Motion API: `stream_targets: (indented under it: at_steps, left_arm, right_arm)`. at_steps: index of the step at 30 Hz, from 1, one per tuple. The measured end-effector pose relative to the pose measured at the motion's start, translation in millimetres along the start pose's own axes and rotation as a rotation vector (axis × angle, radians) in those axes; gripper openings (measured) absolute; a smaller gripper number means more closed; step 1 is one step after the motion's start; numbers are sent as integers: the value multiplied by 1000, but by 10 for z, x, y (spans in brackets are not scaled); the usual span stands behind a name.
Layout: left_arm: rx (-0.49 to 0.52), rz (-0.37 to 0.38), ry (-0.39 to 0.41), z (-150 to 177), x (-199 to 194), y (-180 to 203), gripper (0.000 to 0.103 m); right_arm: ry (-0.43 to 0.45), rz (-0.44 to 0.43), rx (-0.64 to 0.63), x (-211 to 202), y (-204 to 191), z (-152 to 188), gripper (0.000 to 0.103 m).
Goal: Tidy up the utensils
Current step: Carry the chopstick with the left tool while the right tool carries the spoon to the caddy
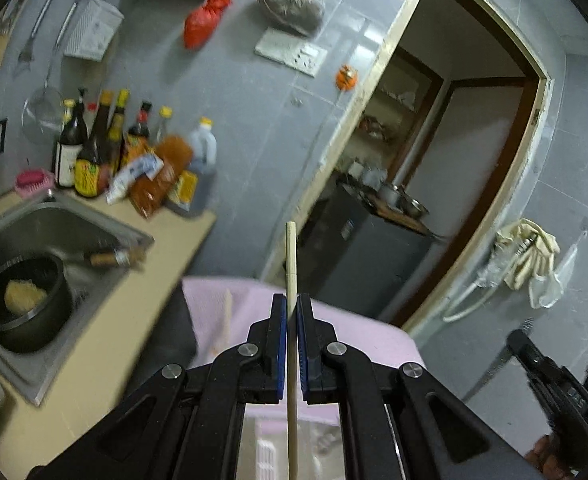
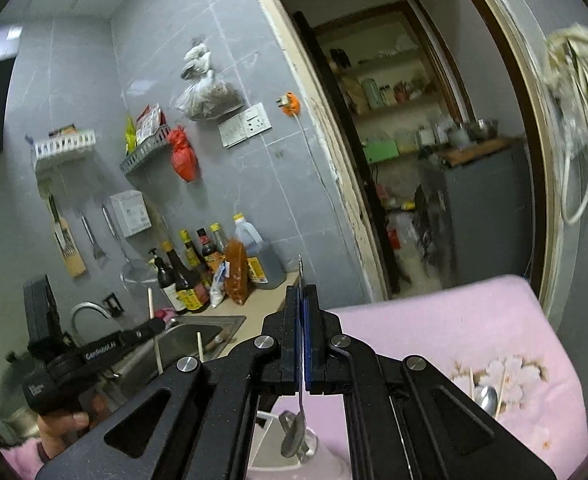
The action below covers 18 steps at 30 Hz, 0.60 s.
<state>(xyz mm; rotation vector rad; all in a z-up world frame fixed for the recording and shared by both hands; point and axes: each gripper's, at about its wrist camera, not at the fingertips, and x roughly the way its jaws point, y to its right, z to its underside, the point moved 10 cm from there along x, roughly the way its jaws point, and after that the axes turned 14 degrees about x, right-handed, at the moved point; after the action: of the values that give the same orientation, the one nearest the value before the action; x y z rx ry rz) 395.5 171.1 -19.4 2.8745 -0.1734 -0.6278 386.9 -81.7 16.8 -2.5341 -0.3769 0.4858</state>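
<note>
The left gripper (image 1: 292,308) is clamped on a pale wooden chopstick (image 1: 291,256), which stands upright between the blue pads and runs on past them above and below. The right gripper (image 2: 305,300) is closed on the thin handle of a metal spoon (image 2: 294,434), whose bowl hangs down over a white holder (image 2: 268,424); blur makes it hard to say whether the bowl touches it. A pink cloth (image 2: 433,332) spreads to the right, with another spoon (image 2: 487,399) and two more chopsticks (image 2: 502,390) lying on it. To the left lies a steel sink (image 1: 74,220) holding a dark pot (image 1: 26,308). A cluster of sauce bottles (image 1: 94,148) crowds the counter behind the sink, against the grey tiled wall. An open doorway (image 2: 433,160) lies beyond the grippers.
</note>
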Motion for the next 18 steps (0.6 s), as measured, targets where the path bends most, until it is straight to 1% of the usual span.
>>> stream_targets:
  at_steps: [2, 5, 10, 13, 18]
  left_arm:
    - [21, -16, 29, -42, 74, -86, 5]
    - [46, -34, 50, -13, 141, -148, 5]
    - [108, -53, 44, 131, 329, -179, 5]
    - [111, -39, 51, 216, 382, -184, 5]
    - [134, -18, 67, 314, 362, -122, 5]
  right_arm:
    - [3, 20, -45, 81, -105, 73, 2]
    - [-9, 41, -84, 199, -202, 175, 2]
    - [-51, 51, -129, 351, -248, 405, 2]
    - [-83, 54, -134, 431, -229, 551, 2]
    - [-146, 60, -118, 551, -149, 819, 2]
